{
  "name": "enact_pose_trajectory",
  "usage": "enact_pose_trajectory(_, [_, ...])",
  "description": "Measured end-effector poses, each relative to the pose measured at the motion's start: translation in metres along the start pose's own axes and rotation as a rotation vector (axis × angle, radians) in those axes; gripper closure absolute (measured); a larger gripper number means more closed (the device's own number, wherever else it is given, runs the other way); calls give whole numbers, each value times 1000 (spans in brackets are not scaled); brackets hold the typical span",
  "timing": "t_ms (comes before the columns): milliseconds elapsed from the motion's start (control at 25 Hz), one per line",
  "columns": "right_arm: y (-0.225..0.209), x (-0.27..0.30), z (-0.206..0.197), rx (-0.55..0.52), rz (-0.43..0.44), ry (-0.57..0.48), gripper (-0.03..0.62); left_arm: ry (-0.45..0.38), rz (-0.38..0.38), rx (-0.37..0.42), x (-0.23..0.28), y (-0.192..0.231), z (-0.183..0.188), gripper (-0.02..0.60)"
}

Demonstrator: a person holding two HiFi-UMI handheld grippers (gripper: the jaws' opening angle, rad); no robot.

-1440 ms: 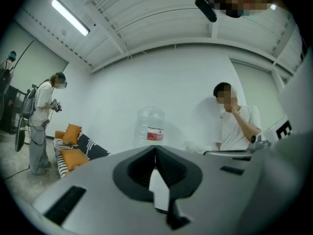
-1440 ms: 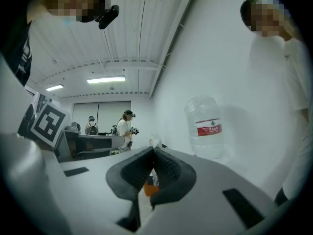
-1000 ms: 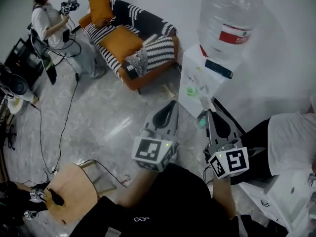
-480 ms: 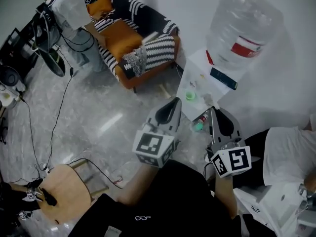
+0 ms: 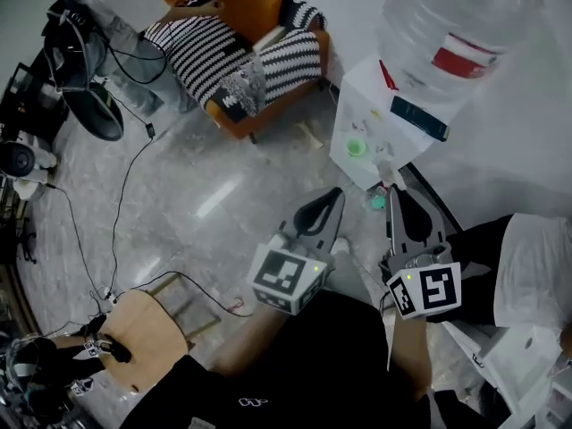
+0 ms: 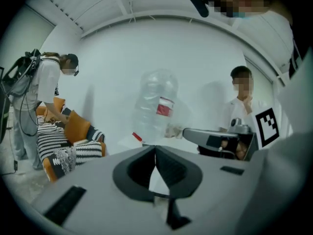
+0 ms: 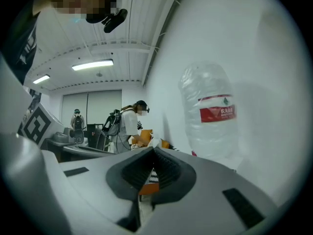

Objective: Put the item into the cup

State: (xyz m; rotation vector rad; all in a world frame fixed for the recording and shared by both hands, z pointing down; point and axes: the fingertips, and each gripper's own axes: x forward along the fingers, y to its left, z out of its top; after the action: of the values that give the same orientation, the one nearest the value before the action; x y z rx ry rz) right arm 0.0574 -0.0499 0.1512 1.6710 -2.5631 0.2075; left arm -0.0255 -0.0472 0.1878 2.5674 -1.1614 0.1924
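Note:
My left gripper (image 5: 334, 195) (image 6: 155, 149) and right gripper (image 5: 393, 191) (image 7: 154, 153) are held side by side in the air, pointing at a white water dispenser (image 5: 375, 141). Both are shut with nothing between their jaws. A small green cup-like thing (image 5: 356, 147) stands on the dispenser's top, just beyond the left gripper's tips. Another small green thing (image 5: 378, 202) shows low on the dispenser between the two grippers; what it is I cannot tell. In the left gripper view the right gripper (image 6: 195, 133) shows to the right.
A big clear water bottle (image 5: 451, 34) (image 6: 155, 106) (image 7: 211, 111) tops the dispenser. A striped and orange sofa (image 5: 268, 61) with a person bent over it stands at the back left. Cables cross the floor near a wooden stool (image 5: 143, 329). A seated person (image 5: 527, 266) is at the right.
Both grippers have moved forward and down towards the dispenser, still shut. The person at the back left has walked to the sofa and bent over it.

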Motion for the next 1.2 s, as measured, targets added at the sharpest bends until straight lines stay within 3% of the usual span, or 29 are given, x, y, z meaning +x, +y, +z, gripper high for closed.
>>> enact_pose_trajectory(120, [-15,14,-26,39,1,34,584,48,21,-45,19,11,-17,568])
enact_pose_trajectory(360, [-40,36,-85,125,-6,128,585,121,36,-41,61,34,-64,568])
enact_pose_trajectory(600, [-60,63,-150,166,-12,202,585,182,58,-158,101,51,-123,568])
enact_pose_trajectory(960, [-86,116,-245,179,-3,258,585,280,86,-175,138,98,-218,568])
enact_pose_trajectory(1200, [-101,141,-293,180,-28,288,585,295,76,-158,160,117,-253,568])
